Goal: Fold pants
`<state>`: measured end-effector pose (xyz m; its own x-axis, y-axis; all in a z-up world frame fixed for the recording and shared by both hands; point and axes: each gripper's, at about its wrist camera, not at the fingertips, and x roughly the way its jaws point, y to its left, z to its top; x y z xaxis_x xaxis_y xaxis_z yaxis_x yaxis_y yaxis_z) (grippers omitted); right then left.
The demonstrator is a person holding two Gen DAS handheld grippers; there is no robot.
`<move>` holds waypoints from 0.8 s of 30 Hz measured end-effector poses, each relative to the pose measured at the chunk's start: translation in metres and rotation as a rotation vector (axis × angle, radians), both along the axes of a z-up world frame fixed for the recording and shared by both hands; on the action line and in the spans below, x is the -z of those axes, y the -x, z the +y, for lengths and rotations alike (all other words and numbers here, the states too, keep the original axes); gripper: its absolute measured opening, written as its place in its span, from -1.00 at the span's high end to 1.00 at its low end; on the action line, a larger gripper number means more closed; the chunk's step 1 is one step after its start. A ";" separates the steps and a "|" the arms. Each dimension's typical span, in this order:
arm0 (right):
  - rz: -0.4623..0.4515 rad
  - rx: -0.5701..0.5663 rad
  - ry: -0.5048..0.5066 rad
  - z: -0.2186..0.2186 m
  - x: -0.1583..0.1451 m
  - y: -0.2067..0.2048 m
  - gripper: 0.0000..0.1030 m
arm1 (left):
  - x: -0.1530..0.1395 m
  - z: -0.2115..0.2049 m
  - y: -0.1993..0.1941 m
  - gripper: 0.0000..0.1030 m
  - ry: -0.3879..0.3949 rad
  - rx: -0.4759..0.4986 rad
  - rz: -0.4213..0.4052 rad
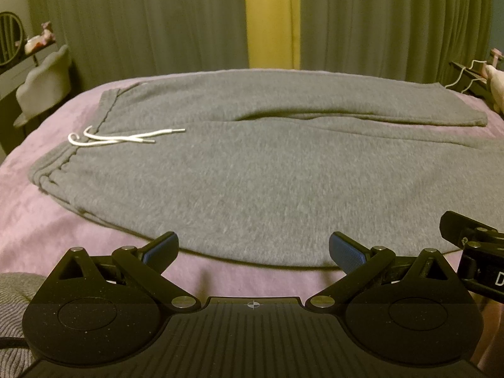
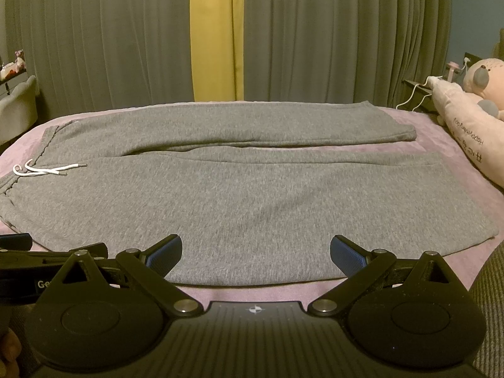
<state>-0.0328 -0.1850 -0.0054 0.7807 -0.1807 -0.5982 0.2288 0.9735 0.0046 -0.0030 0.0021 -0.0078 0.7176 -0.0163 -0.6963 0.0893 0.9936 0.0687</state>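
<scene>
On pink bed (image 1: 37, 230): gray pants (image 1: 252, 173) flat; left gripper (image 1: 253, 249), right gripper (image 2: 255, 252) agape, empty.

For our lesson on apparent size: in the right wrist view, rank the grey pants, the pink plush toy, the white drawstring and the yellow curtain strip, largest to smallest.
1. grey pants
2. yellow curtain strip
3. pink plush toy, partly cut off by the frame, so unsure
4. white drawstring
</scene>
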 end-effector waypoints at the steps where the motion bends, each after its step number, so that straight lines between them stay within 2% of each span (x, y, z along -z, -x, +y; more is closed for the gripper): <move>1: 0.000 0.000 0.000 0.000 0.000 0.000 -0.95 | 0.000 0.000 0.000 -1.00 -0.001 0.001 0.001; 24: 0.006 -0.001 -0.024 -0.003 0.003 0.003 -0.95 | -0.001 0.002 -0.003 -1.00 -0.001 0.007 0.009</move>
<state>-0.0359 -0.1877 -0.0080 0.7772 -0.1655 -0.6070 0.2282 0.9732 0.0268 -0.0002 0.0037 -0.0069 0.7111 -0.0209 -0.7027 0.0971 0.9929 0.0687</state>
